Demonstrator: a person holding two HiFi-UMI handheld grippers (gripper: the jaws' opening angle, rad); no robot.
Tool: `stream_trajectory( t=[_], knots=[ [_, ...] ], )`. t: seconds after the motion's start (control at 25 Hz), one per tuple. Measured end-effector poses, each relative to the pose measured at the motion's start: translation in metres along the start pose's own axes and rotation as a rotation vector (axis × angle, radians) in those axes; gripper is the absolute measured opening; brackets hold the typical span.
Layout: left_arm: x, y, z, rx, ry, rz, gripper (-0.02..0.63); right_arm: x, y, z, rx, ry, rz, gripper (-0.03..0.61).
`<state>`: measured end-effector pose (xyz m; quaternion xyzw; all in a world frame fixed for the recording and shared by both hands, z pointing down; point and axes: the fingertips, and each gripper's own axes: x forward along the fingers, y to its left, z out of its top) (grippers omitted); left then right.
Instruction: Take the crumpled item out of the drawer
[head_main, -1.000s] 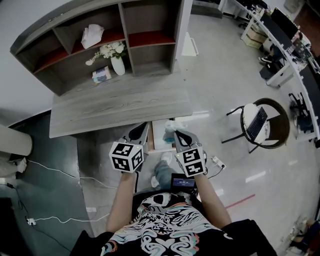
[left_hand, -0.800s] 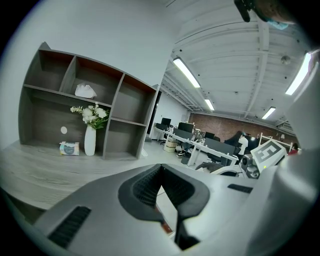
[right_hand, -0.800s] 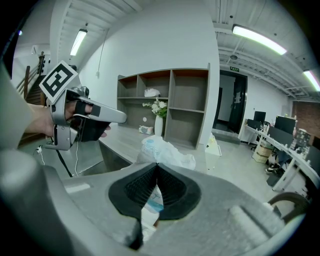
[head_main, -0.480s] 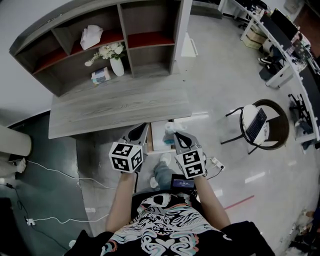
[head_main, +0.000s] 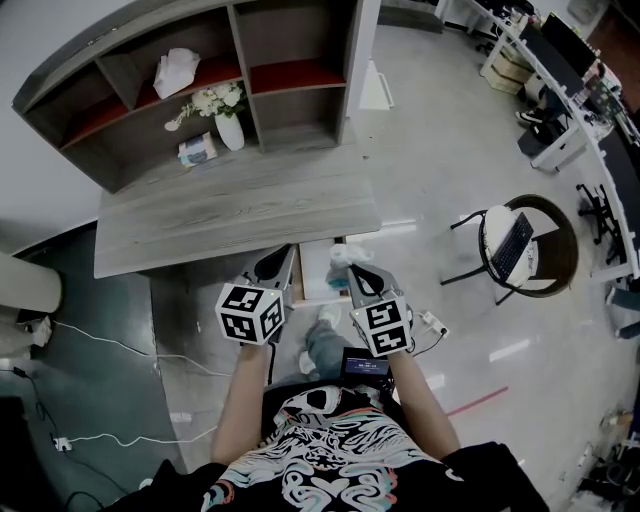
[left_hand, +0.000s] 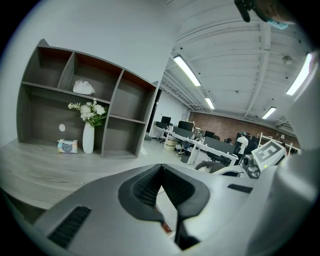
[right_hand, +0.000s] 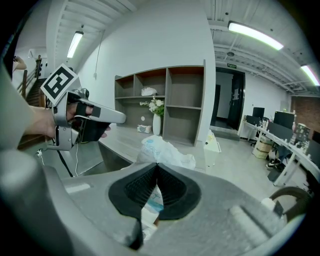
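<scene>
A crumpled white wrapper with blue print (right_hand: 161, 149) is pinched at its lower part between the jaws of my right gripper (right_hand: 157, 166). In the head view the wrapper (head_main: 343, 255) sits at the tip of that gripper (head_main: 354, 270), just above the open drawer (head_main: 316, 281) under the desk's front edge. My left gripper (head_main: 277, 263) hovers left of the drawer, its jaws shut with nothing between them (left_hand: 161, 168). The right gripper view also shows the left gripper (right_hand: 114, 117) held in a hand beside the desk.
The grey wooden desk (head_main: 230, 210) carries a shelf unit (head_main: 200, 80) with a white vase of flowers (head_main: 228, 128), a tissue pack (head_main: 195, 149) and a white bundle (head_main: 175, 70). A chair with a laptop (head_main: 515, 245) stands to the right. Cables (head_main: 90, 340) lie on the floor at left.
The head view has drifted slightly. Both grippers and the wrapper stay in about the same place above the drawer.
</scene>
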<state>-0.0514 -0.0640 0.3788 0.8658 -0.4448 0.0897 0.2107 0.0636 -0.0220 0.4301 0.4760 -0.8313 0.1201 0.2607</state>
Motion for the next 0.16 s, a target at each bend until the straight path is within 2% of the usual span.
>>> stream_trajectory(
  t=[0.16],
  knots=[
    [0.0061, -0.0011, -0.0011, 0.000, 0.002, -0.002, 0.003, 0.0024, -0.0038, 0.0010, 0.017, -0.010, 0.006, 0.009]
  ],
)
